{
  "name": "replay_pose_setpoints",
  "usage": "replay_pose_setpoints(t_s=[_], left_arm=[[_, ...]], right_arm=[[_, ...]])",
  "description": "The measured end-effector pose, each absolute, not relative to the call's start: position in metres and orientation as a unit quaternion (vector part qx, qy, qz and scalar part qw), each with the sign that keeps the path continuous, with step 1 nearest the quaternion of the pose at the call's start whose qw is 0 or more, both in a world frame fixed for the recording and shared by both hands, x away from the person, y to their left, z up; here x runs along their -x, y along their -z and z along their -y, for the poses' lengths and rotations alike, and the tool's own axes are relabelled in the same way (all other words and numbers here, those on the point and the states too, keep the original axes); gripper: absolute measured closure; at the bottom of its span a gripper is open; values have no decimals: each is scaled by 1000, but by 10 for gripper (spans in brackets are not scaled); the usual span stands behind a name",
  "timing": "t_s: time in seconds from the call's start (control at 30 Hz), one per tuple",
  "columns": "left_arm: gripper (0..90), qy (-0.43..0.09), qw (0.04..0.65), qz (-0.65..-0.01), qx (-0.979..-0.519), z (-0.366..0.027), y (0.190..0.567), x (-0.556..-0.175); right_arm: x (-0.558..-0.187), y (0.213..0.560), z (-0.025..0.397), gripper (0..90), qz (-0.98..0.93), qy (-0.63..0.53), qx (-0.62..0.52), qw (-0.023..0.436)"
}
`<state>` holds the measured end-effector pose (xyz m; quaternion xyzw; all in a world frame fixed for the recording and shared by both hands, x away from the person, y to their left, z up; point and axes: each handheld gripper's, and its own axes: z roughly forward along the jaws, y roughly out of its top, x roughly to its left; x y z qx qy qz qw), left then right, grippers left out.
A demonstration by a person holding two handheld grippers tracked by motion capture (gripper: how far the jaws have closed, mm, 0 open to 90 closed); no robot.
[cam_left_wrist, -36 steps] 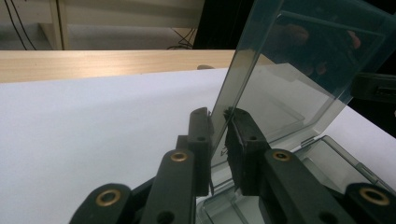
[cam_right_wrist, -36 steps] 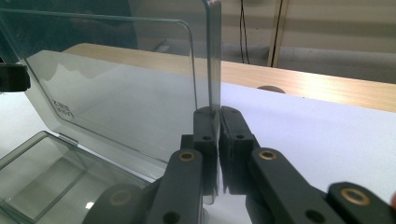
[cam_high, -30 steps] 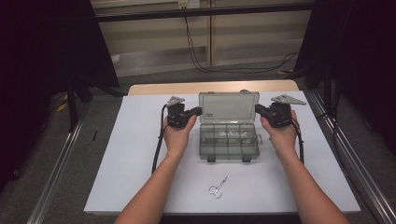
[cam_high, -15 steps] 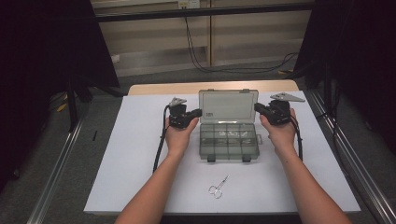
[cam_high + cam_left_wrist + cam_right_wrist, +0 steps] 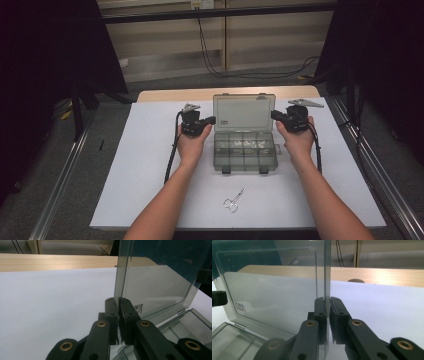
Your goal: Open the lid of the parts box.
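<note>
A smoky clear compartment box [image 5: 244,156] sits mid-table with its lid [image 5: 243,112] standing nearly upright. My left gripper [image 5: 212,120] is shut on the lid's left edge, and my right gripper [image 5: 274,115] is shut on its right edge. In the left gripper view the gripper [image 5: 118,302] pinches the thin lid [image 5: 160,277] edge-on, with the open base at lower right. In the right gripper view the gripper [image 5: 326,301] clamps the lid [image 5: 274,285] the same way. Small pale parts lie in some back compartments.
Small scissors [image 5: 234,200] lie on the white mat [image 5: 150,165] in front of the box, between my forearms. A wooden table edge [image 5: 170,95] runs behind the mat. Metal rails [image 5: 372,175] flank both sides.
</note>
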<state>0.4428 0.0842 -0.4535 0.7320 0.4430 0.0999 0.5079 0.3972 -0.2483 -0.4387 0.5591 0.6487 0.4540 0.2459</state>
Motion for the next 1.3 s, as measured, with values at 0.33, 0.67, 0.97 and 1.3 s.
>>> replay_pose_setpoints(t_s=[0.33,0.67,0.97,1.3], left_arm=[[864,-97,504,-451,-731,-83,456,-448],[862,-66,502,-479,-717,-83,459,-456],[861,-39,500,-500,-706,-84,461,-462],[866,-8,503,-513,-696,-88,466,-468]], right_arm=[[-402,445,247,850,-646,-445,-573,238],[-410,450,250,860,-633,-448,-593,216],[-417,451,250,863,-642,-432,-597,209],[-423,457,250,866,-641,-426,-604,207]])
